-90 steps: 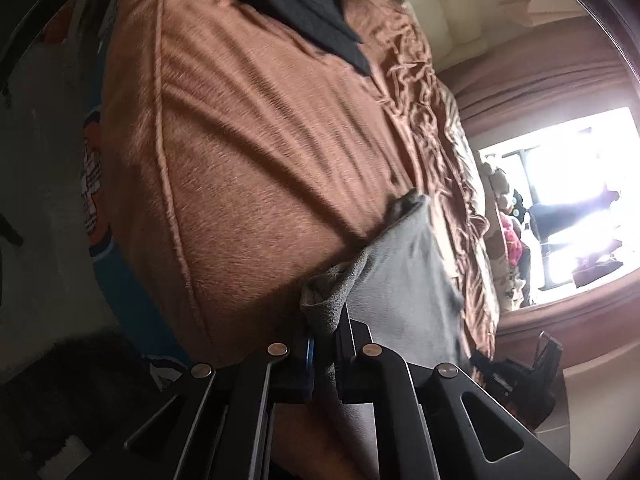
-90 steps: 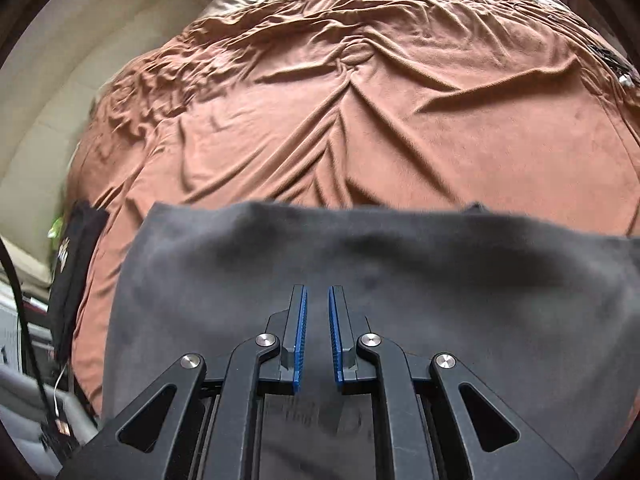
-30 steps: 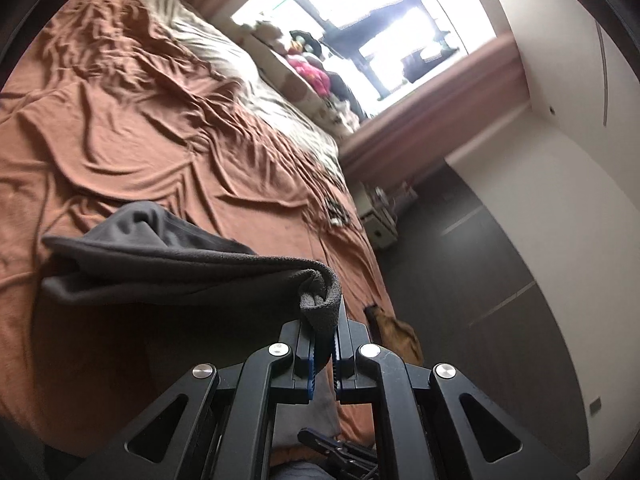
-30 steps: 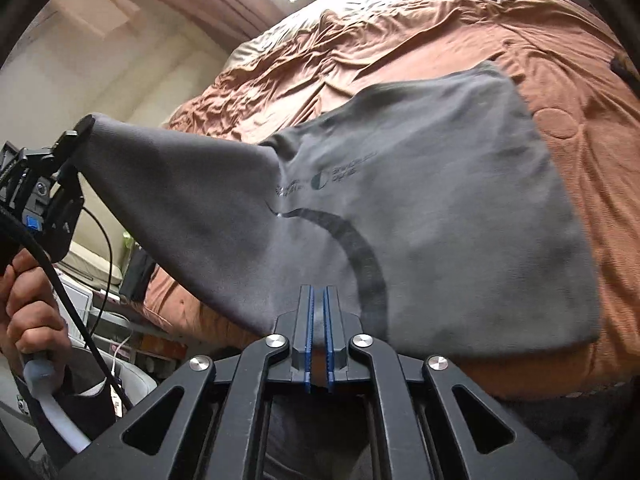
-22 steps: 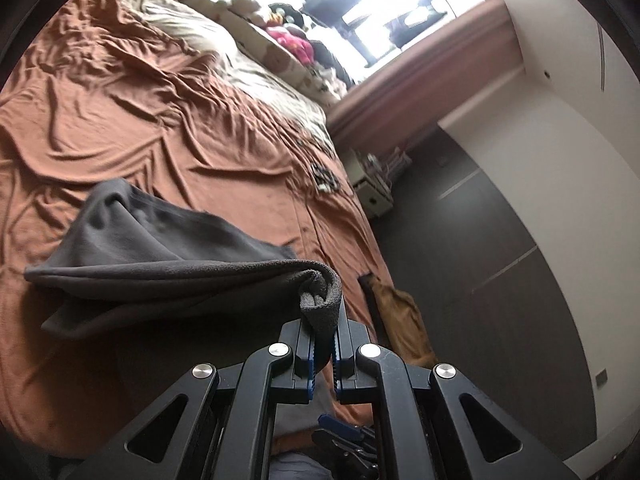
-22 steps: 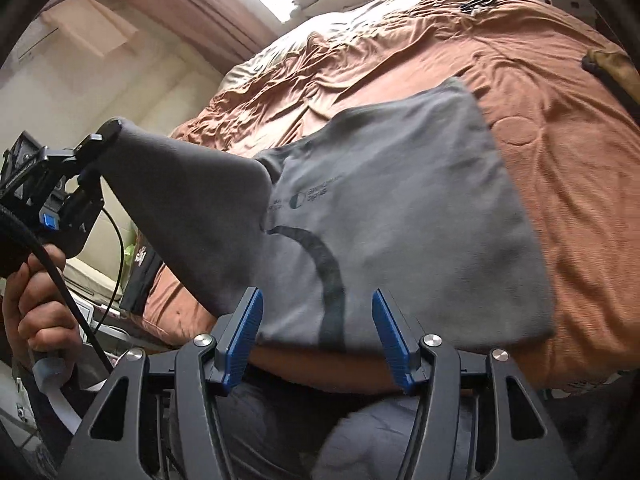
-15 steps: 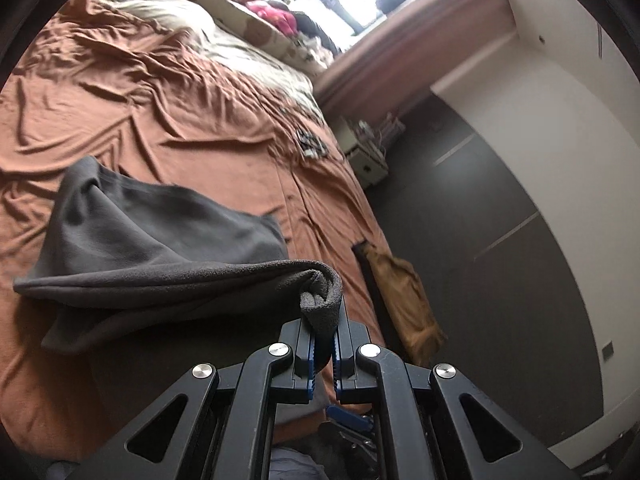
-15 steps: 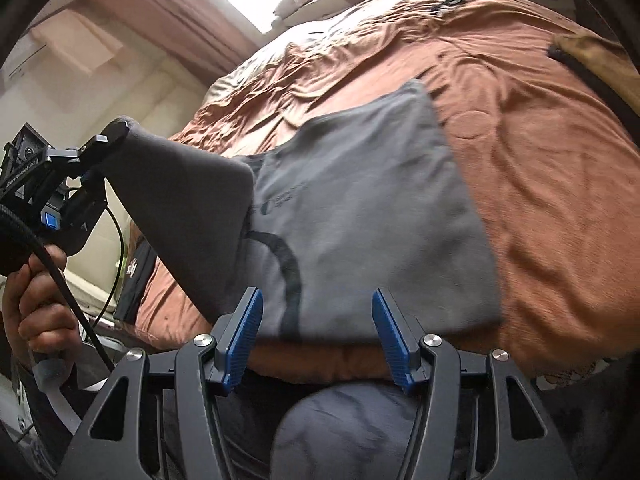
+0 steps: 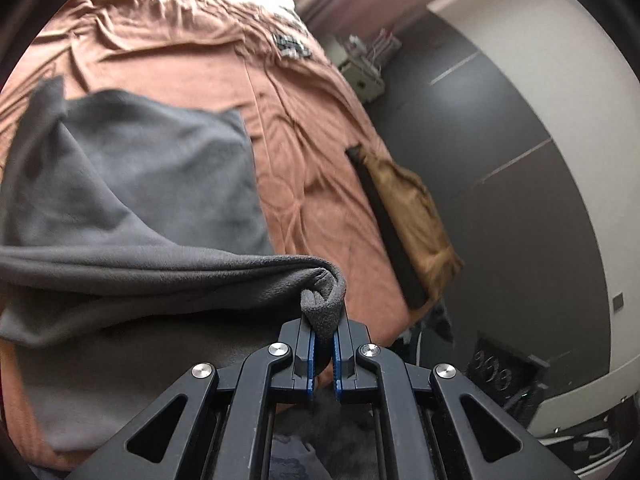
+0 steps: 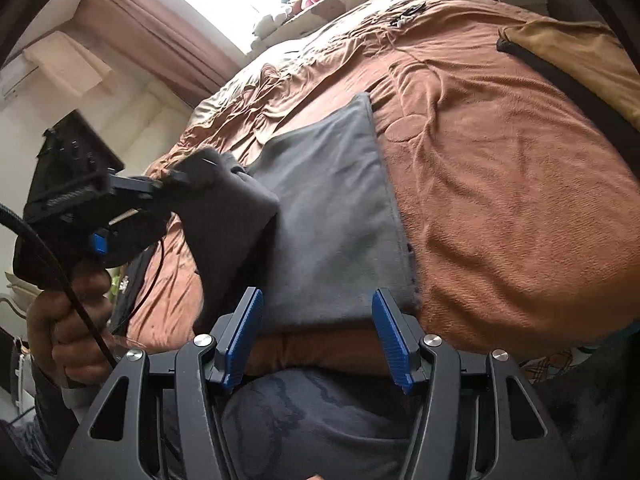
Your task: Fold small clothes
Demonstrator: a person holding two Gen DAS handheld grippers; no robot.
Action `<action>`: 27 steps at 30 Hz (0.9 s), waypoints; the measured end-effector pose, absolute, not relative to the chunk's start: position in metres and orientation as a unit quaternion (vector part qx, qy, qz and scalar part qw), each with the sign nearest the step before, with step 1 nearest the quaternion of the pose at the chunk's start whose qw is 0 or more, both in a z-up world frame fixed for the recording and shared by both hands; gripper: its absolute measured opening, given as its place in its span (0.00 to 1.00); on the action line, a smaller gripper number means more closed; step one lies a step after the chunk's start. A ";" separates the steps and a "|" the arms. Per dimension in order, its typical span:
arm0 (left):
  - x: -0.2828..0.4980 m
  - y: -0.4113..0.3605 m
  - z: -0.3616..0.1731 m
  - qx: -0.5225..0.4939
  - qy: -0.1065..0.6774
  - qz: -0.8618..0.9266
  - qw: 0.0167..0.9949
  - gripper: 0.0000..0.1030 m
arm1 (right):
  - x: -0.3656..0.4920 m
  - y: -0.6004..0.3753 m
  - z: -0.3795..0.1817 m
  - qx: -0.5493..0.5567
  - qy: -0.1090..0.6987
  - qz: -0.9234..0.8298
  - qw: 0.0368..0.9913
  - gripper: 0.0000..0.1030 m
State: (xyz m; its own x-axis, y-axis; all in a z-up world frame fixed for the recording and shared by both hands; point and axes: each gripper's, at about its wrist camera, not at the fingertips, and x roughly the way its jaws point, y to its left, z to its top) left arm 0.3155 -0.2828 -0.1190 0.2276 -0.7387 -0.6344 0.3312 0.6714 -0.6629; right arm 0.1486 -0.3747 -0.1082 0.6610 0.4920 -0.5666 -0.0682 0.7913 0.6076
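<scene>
- Left wrist view: left gripper clamped on a bunched corner of the grey garment, lifted and folding over the rest, which lies near the bed's front edge.
- Right wrist view: right gripper jaws apart, holding nothing, at the garment's near edge; tan cloth at the bed's right edge.

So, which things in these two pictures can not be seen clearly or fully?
- Grey garment: left wrist view, its left side is cut off by the picture edge; its raised flap hides any print in the right wrist view.
- Small dark items far up the brown blanket: too small to identify.
- Tan cloth: right wrist view, cut off by the lens edge.
- Left hand: partly behind the left gripper.
</scene>
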 end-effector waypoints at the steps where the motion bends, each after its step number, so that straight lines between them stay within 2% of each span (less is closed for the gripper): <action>1: 0.315 -0.287 -0.123 -0.192 0.519 -0.353 0.755 0.06 | 0.147 -0.375 -0.109 0.281 0.380 0.162 0.866 0.53; 2: 0.315 -0.290 -0.128 -0.179 0.529 -0.349 0.752 0.08 | 0.147 -0.376 -0.110 0.281 0.380 0.162 0.866 0.53; 4: 0.315 -0.293 -0.136 -0.174 0.548 -0.353 0.739 0.19 | 0.147 -0.377 -0.112 0.283 0.382 0.163 0.865 0.53; 6: 0.315 -0.286 -0.141 -0.190 0.553 -0.358 0.727 0.48 | 0.149 -0.376 -0.113 0.282 0.384 0.166 0.864 0.53; 9: 0.317 -0.265 -0.136 -0.200 0.539 -0.337 0.745 0.72 | 0.155 -0.369 -0.113 0.267 0.390 0.166 0.865 0.53; 14: 0.327 -0.224 -0.134 -0.217 0.536 -0.296 0.760 0.76 | 0.169 -0.357 -0.113 0.241 0.405 0.171 0.865 0.53; 24: 0.326 -0.156 -0.152 -0.253 0.555 -0.217 0.762 0.93 | 0.188 -0.338 -0.114 0.213 0.422 0.179 0.863 0.53; 27: 0.324 -0.146 -0.164 -0.263 0.566 -0.203 0.754 0.94 | 0.192 -0.335 -0.116 0.211 0.423 0.177 0.863 0.53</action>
